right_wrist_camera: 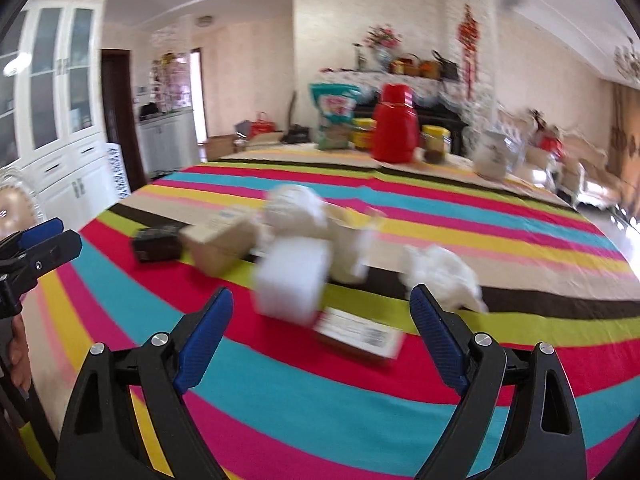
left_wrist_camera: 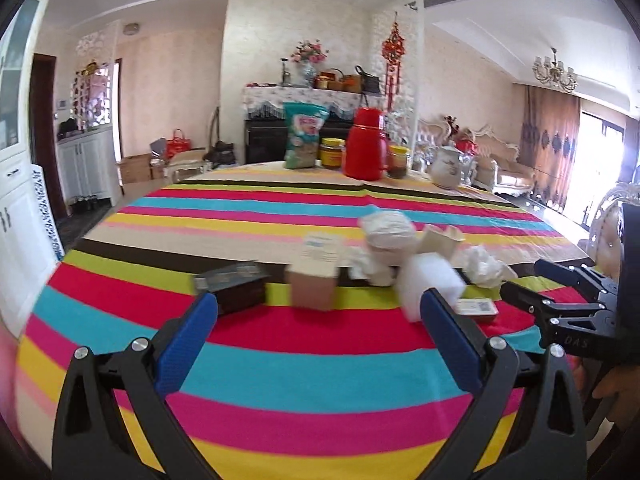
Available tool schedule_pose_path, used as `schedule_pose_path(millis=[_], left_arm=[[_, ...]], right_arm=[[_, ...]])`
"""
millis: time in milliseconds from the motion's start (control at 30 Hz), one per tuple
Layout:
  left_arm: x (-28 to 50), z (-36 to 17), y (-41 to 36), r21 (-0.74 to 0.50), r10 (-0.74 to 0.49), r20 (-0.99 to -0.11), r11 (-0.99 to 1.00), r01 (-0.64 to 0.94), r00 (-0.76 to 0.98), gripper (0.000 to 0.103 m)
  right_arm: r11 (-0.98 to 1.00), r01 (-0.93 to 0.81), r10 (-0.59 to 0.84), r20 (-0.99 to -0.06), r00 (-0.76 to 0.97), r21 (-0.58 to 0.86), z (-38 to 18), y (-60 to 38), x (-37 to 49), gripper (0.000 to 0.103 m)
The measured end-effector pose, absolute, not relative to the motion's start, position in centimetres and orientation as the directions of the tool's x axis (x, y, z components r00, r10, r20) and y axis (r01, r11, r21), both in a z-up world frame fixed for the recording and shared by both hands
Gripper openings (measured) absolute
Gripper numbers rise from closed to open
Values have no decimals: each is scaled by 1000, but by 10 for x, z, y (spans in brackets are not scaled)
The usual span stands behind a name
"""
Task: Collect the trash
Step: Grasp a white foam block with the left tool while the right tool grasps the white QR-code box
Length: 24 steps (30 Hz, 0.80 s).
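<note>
A heap of trash lies mid-table on the striped cloth (left_wrist_camera: pixel 280 372): a dark box (left_wrist_camera: pixel 236 288), a brown carton (left_wrist_camera: pixel 312 290), a white block (left_wrist_camera: pixel 430 280), crumpled white paper (left_wrist_camera: pixel 484 266), a white wad (left_wrist_camera: pixel 386 230) and a flat labelled box (left_wrist_camera: pixel 476 308). My left gripper (left_wrist_camera: pixel 318 316) is open and empty just short of the heap. In the right wrist view the white block (right_wrist_camera: pixel 292 280), flat box (right_wrist_camera: pixel 360 334), carton (right_wrist_camera: pixel 220 246), dark box (right_wrist_camera: pixel 156 244) and paper (right_wrist_camera: pixel 444 276) lie ahead of my open, empty right gripper (right_wrist_camera: pixel 322 312). The right gripper also shows in the left wrist view (left_wrist_camera: pixel 540 284).
At the table's far side stand a red thermos (left_wrist_camera: pixel 366 144), a snack bag (left_wrist_camera: pixel 304 136), jars (left_wrist_camera: pixel 332 154) and a white teapot (left_wrist_camera: pixel 448 168). White cabinets (right_wrist_camera: pixel 60 152) line the left wall. A sofa (left_wrist_camera: pixel 504 160) stands at the right.
</note>
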<state>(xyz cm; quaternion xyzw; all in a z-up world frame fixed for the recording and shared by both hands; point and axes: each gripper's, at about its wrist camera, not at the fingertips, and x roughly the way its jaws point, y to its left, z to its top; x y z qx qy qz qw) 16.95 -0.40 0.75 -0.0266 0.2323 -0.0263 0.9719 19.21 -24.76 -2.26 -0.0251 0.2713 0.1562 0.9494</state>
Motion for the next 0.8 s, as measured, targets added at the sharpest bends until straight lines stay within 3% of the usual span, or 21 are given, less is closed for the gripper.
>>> schedule_pose_path(millis=[267,600,800], left_arm=[[202,-5,-35,-103,-75,-488,994,28,869,98],[227,-25,-56,3,-49,-586,998,62,809,98],[239,-40,-57,-8,-81,-645,995,100,760,97]], right_arm=[[950,-305,283,-606,744,69,-43,-267,219,85],[933,-360,257,-734,628,19,-68,-253,247,85],[924,-383,249,-777,579,11,-76,-244,262,85]])
